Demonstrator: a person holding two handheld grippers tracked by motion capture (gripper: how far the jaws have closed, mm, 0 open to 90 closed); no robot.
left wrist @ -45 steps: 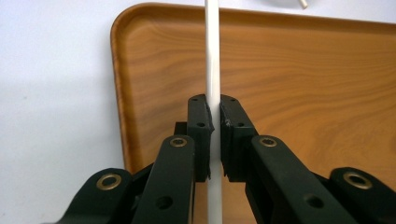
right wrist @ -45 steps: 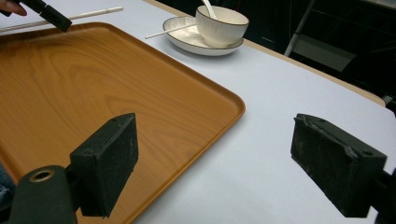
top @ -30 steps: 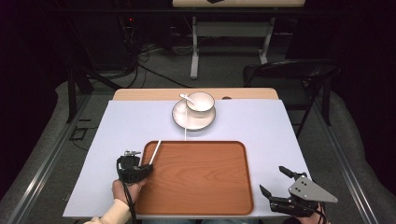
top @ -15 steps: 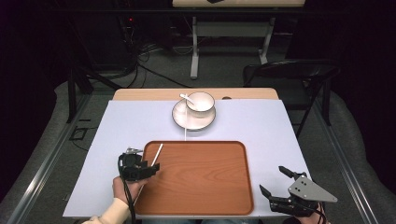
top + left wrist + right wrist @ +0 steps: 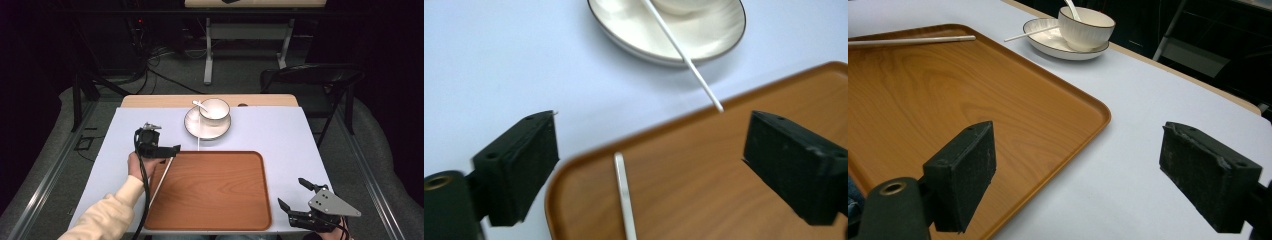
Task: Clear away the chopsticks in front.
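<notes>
Lying below left tool (image 5: pixel 651 165), chopstick (image 5: pixel 624 192) (on tray (image 5: pixel 724 200))

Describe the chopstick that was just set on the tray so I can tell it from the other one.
Start at the wooden tray in the middle of the table. Along its left edge lies a white chopstick, running from the near side toward the far left corner, just below the open left tongs. The other chopstick lies farther back, one end on the saucer under the bowl.

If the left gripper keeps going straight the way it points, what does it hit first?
Probably the plate: the left gripper, jaws just opened over the chopstick on the tray, points toward it. Depth is unclear.
</notes>
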